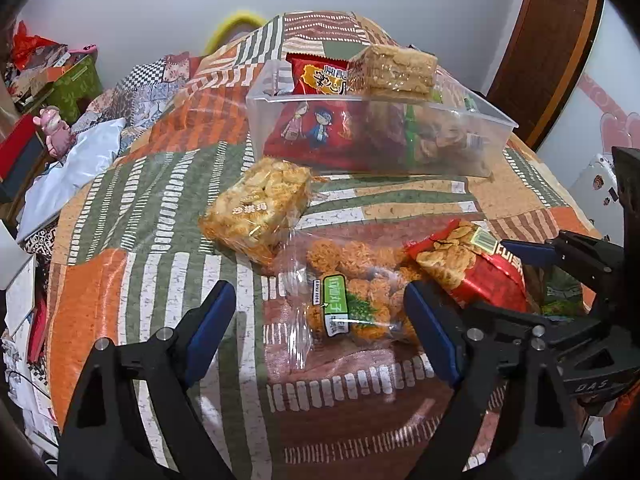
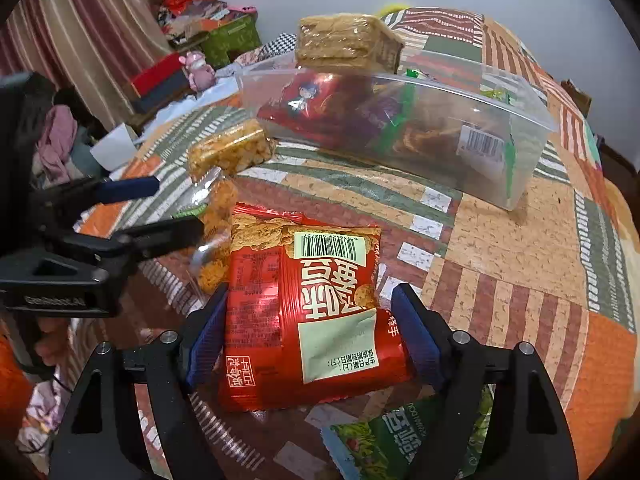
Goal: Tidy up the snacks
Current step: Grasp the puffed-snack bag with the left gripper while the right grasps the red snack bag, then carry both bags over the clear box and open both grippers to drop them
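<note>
Patchwork-covered table [image 1: 168, 200] underneath everything. Clear plastic bin [image 2: 516, 152] toward the far side, packed with red and green snack packs, a wrapped puffed-grain bar [image 2: 344, 40] perched on its rim. Red foil snack packet [image 2: 304, 320], barcode up, print upside down, lying between the fingers of the right tool [image 2: 310, 332], both pads touching its sides. Left tool [image 1: 320, 328] spread apart, hovering around a clear bag of orange puffs [image 1: 352, 292], beside a loose puffed-grain bar [image 1: 260, 208].
</note>
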Demonstrator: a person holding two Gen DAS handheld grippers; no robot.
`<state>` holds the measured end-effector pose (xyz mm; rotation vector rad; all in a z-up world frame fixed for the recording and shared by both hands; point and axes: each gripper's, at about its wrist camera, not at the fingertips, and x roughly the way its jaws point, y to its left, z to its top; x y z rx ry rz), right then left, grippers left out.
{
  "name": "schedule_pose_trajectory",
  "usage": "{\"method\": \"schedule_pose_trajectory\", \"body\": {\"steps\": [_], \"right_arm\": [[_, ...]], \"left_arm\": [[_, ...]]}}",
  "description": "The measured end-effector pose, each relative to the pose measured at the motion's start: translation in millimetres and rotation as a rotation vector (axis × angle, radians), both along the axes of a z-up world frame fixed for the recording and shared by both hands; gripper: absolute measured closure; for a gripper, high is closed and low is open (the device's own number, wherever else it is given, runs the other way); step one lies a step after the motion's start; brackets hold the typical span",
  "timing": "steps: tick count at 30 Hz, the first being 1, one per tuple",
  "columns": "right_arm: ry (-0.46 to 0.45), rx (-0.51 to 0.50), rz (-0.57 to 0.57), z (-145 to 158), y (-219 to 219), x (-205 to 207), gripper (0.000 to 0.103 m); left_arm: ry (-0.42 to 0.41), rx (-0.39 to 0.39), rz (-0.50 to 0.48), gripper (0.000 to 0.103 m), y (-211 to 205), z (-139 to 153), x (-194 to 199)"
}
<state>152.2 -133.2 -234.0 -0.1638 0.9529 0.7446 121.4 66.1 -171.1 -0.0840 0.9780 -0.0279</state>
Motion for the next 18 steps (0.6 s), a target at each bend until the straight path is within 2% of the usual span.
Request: {"method": "schedule_pose_trajectory", "body": {"steps": [5,7,14,18], "right_arm": [[-0.005,0.028,-0.021,4,-9,0,0.033],[-0.006,0.044,-0.031,7,-13,0,0.034],[-0.044,0.077,-0.074,24,-24,2,0.034],[-0.07,0.082,-0.09,32,-30,3,0.034]], "left_arm": [[0.007,-0.031,-0.006,0.015,-4,-1,5],[0.008,-0.036,-0.011,0.007,-7,-2,6],[0.063,-0.001,-0.076,0.006,-30,-21,16],[0.083,-0.022,-0.078,0.001,-40,-29,24]]}}
